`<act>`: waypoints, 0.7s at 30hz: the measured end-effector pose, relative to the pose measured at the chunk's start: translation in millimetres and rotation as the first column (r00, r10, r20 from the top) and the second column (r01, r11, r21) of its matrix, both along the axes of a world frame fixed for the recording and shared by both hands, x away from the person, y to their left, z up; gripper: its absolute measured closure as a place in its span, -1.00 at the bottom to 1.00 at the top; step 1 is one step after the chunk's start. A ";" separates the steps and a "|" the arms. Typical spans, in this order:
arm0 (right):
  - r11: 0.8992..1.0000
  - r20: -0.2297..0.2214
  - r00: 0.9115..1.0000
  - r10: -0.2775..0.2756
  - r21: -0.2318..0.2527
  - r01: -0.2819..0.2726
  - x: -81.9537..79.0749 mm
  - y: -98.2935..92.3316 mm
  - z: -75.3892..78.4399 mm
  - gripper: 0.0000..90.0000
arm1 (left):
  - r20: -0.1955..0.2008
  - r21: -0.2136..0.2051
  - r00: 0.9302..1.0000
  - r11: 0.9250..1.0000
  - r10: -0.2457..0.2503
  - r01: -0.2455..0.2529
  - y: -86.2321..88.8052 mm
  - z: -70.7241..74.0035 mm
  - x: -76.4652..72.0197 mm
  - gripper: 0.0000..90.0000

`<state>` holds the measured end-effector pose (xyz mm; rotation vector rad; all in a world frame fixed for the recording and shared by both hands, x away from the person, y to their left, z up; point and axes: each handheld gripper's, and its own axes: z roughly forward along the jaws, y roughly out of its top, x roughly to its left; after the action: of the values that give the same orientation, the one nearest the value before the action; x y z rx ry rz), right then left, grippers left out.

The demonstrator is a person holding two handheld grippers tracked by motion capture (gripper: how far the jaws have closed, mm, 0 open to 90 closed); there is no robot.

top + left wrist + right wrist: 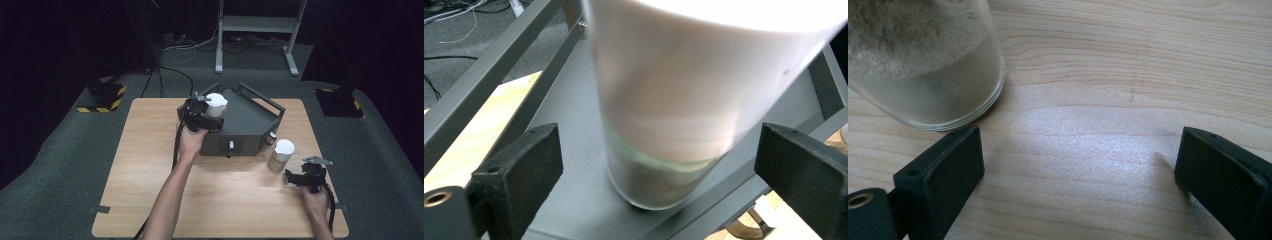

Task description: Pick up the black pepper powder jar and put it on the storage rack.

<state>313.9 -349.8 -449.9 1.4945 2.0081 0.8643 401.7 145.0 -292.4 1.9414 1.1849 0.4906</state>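
Note:
A glass jar with a white lid (216, 104) stands on the left corner of a dark grey metal box (250, 120) at the table's back. My left gripper (211, 117) is open around this jar. In the left gripper view the jar (664, 100), with brown powder at its bottom, rests on the grey top (569, 200) with a gap to each pad. A second white-lidded jar (281, 155) stands on the wood right of the box. My right gripper (291, 177) is open just right of it. In the right gripper view that jar (928, 65) lies outside the jaws.
The wooden table (150, 165) has free room on its left and along the front. The grey box has raised rails (262, 97) and a front handle (230, 147). On the floor behind stand a metal frame (257, 25), cables and striped bases (102, 97).

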 end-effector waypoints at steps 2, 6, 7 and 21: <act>1.000 0.000 1.000 0.000 0.000 0.000 0.0 0.0 0.0 -0.89 | -0.002 -0.004 1.000 1.000 0.002 -0.002 1.8 -0.1 -1.0 -0.89; 1.000 0.000 1.000 0.000 0.000 0.000 0.0 0.0 0.0 -0.89 | -0.012 -0.022 1.000 1.000 -0.006 0.006 8.4 0.3 -3.1 -0.87; 1.000 0.000 1.000 0.000 0.000 0.000 0.0 0.0 0.0 -0.89 | -0.014 -0.027 1.000 1.000 -0.008 0.007 10.0 0.3 -4.0 -0.87; 1.000 0.000 1.000 0.000 0.000 0.000 0.0 0.0 0.0 -0.89 | 0.018 0.006 1.000 1.000 -0.011 0.011 12.0 1.8 -23.6 -0.93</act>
<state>313.9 -349.8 -449.9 1.4946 2.0081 0.8644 378.1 156.9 -290.5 1.9441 1.1615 0.5058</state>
